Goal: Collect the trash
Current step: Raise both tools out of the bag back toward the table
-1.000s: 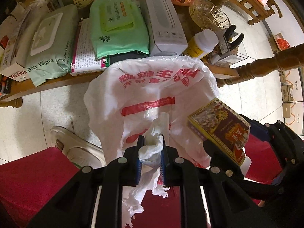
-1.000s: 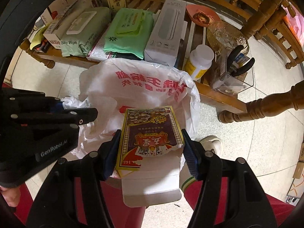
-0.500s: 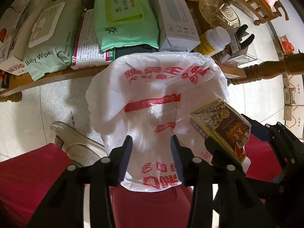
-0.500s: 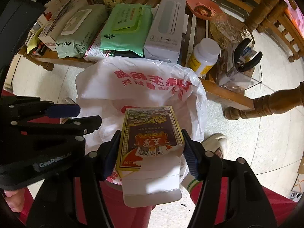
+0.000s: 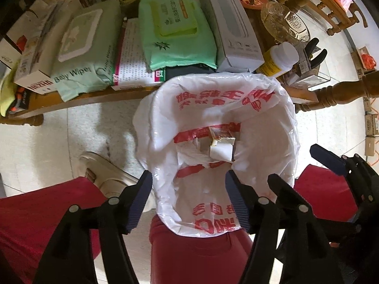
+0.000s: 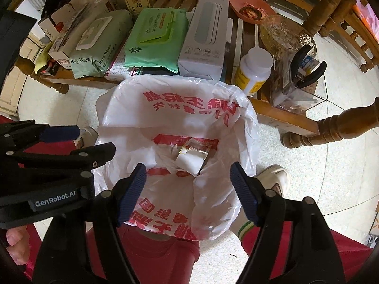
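both grippers (image 5: 188, 188) (image 6: 188, 181) point down, jaws opening, empty

A home: baby wipes (image 5: 78, 71) crowd a wooden table (image 6: 281, 116) (tiled floor).

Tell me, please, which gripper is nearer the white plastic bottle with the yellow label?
Right. The right gripper hovers over the white bag on the bottle's side; the left gripper is beyond it.
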Tool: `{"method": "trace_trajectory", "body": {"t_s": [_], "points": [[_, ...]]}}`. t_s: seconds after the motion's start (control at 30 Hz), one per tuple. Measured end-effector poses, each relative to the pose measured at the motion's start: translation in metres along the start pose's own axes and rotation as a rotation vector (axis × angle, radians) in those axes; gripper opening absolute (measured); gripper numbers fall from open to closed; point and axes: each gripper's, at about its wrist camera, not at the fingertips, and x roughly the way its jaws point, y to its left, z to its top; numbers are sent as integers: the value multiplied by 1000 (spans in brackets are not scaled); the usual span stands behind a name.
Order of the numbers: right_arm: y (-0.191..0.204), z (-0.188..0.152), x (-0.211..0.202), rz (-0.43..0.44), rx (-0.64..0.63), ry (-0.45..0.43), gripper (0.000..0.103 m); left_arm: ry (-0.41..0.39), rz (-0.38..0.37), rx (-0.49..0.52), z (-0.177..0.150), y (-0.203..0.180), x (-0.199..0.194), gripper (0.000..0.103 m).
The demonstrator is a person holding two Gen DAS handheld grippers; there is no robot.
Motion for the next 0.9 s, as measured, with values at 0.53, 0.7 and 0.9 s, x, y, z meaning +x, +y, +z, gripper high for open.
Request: {"method": "trace_trajectory", "body": {"t_s": [0.53,0.7,0.9], "points": [[3,-29,-113,144,-51,-136,83,-34,3,56,-43,13,-103,77],[-14,-28,-207,218,-79,-262,87,-30,-2,6,-51,33,-181,79],[-24,-2,-328,206,-222,-421,95,-174,36,18,-28,36,-304,87]]}}
